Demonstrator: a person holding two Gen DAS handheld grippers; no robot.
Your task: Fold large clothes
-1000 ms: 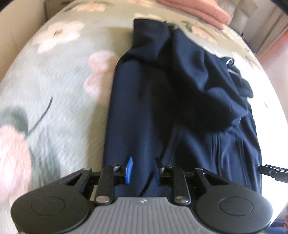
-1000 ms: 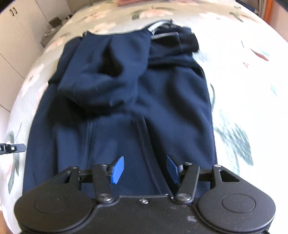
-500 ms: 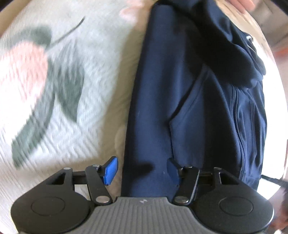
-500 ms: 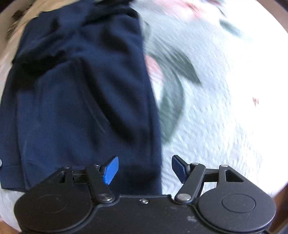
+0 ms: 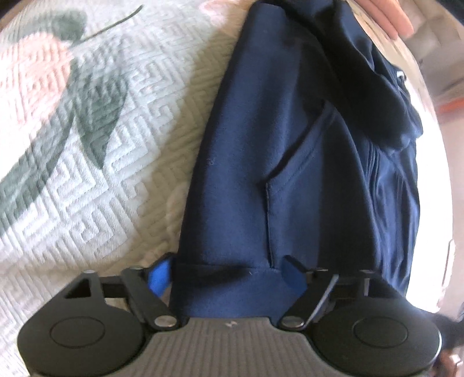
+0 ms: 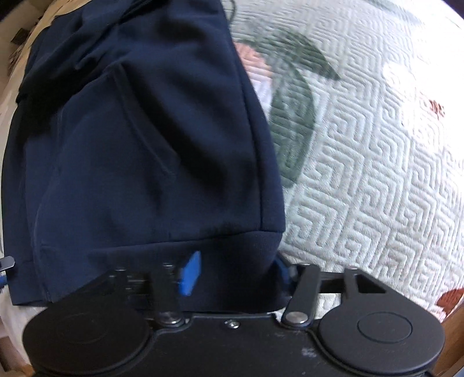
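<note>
A navy blue hoodie (image 5: 275,150) lies lengthwise on the bed, sleeves and hood folded onto its middle. My left gripper (image 5: 226,275) is open, its blue pads straddling the hem's left corner. In the right wrist view the hoodie (image 6: 139,150) fills the left half. My right gripper (image 6: 235,272) is open around the hem's right corner; its left pad (image 6: 190,274) lies over the ribbed hem and its right pad is mostly hidden behind the fabric edge.
The bed has a pale green textured quilt (image 5: 87,174) with pink flowers and dark leaves, also seen in the right wrist view (image 6: 362,174). Pink folded cloth (image 5: 388,17) lies at the far end. A wooden bed edge (image 6: 452,333) shows at the lower right.
Both grippers have moved back down the hoodie and outward to the bottom hem corners. Their jaws have opened wider and now straddle the hem.
</note>
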